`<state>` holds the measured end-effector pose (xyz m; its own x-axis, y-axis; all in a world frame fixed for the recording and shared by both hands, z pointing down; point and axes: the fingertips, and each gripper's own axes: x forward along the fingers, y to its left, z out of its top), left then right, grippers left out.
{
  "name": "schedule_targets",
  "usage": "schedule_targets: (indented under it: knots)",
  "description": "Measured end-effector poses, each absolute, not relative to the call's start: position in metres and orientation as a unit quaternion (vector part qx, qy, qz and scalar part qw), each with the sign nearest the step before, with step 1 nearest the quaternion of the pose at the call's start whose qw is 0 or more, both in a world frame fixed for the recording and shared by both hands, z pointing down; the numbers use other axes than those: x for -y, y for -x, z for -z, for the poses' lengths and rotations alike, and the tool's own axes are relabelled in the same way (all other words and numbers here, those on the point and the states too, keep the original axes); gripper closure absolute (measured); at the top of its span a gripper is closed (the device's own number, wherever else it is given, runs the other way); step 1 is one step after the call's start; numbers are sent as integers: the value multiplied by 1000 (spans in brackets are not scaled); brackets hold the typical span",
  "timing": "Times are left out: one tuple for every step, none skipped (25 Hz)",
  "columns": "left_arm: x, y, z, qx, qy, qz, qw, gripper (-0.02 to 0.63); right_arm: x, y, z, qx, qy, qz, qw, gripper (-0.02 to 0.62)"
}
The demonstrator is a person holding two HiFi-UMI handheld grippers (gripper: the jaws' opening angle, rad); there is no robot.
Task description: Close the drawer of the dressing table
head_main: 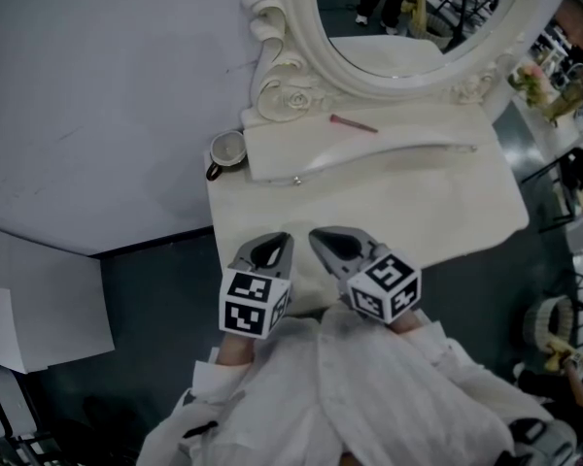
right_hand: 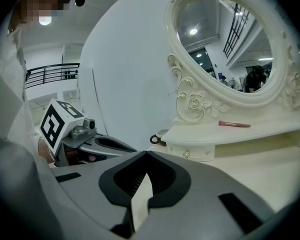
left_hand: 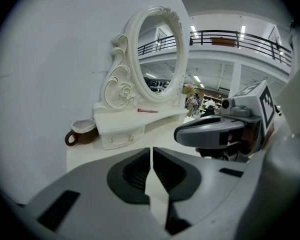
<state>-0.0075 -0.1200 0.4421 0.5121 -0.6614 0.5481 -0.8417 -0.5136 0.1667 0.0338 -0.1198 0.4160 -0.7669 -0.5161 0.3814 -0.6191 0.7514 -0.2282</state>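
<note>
— Judging by its front, is the drawer (left_hand: pixel 121 138) in yet?
— It looks flush or nearly so under the dressing table's (head_main: pixel 447 212) shelf; I can't tell for sure. It sits ahead of both grippers, well apart from them.
— And the grippers?
— The left gripper (head_main: pixel 269 249) and right gripper (head_main: pixel 335 246) are side by side, both clenched on nothing. Neither touches the drawer, so any last push remains undone.

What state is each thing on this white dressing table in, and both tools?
Small white drawer with knobs: looks pushed in, front flush.
Brown mug with white inside: upright, apparently empty.
Thin pink stick: lying flat on the shelf.
Left tool: shut, empty.
Right tool: shut, empty.
</note>
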Motion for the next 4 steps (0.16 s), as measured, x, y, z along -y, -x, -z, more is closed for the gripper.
schedule_targets:
  knots:
    - [120,7,-442,445,-843,-214,212,588,120,-36,-416,923,-309,-174,149,589]
    - [119,6,-442,445,-843,-214,213,588,119,-38,-417,922,-311,-175,150,589]
    - [118,5,-441,444,-843,-214,213,588,119,-40,-417,921,-312,-176,151,589]
    - [117,5,-441,444,-843,-214,213,588,118,-42,-417,921,-314,-177,151,589]
